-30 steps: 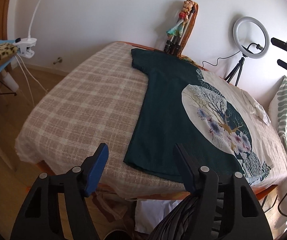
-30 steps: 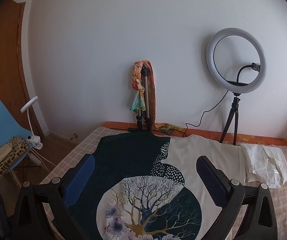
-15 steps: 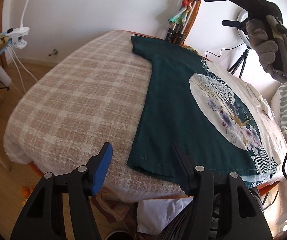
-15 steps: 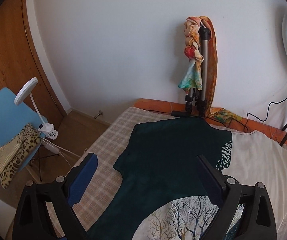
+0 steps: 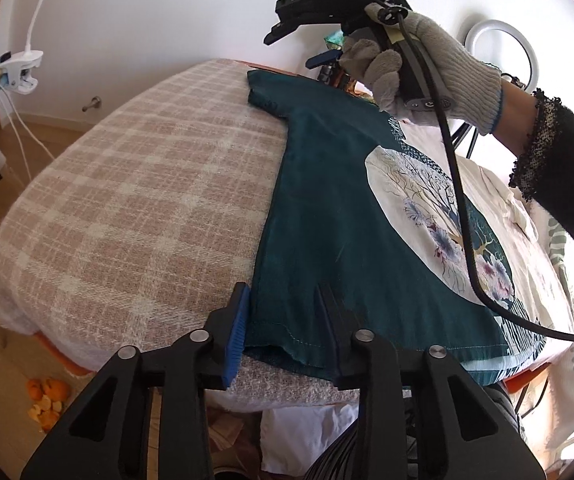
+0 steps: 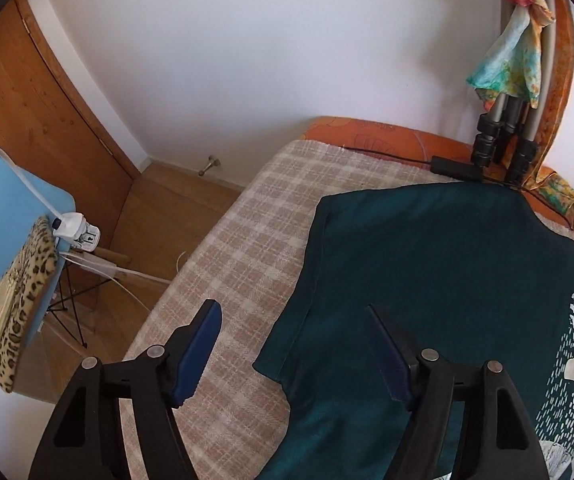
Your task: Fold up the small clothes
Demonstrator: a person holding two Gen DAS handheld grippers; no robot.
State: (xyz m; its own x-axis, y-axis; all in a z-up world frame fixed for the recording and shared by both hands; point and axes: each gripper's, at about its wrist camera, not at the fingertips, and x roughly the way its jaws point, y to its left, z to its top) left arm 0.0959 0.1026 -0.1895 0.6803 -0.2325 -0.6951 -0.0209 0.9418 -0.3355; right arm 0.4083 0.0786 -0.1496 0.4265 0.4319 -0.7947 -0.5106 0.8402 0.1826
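A dark teal T-shirt (image 5: 327, 216) with a white round tree print lies flat on the plaid bed cover (image 5: 127, 200). My left gripper (image 5: 283, 316) is open, its jaws astride the shirt's near left hem corner, which lies between the pads. My right gripper (image 6: 295, 356) is open above the shirt's left sleeve (image 6: 315, 320), one jaw over the plaid cover, the other over the teal cloth. It shows in the left wrist view (image 5: 319, 40), held by a gloved hand above the sleeve.
A folded white garment (image 5: 523, 216) lies on the bed's far right. A tripod with scarves (image 6: 511, 80) and a ring light (image 5: 495, 52) stand by the wall. A blue chair (image 6: 3, 208) with leopard cloth and a clip lamp stands left of the bed.
My left gripper has moved in and down to the hem corner and narrowed. My right gripper has swung left and down to the sleeve.
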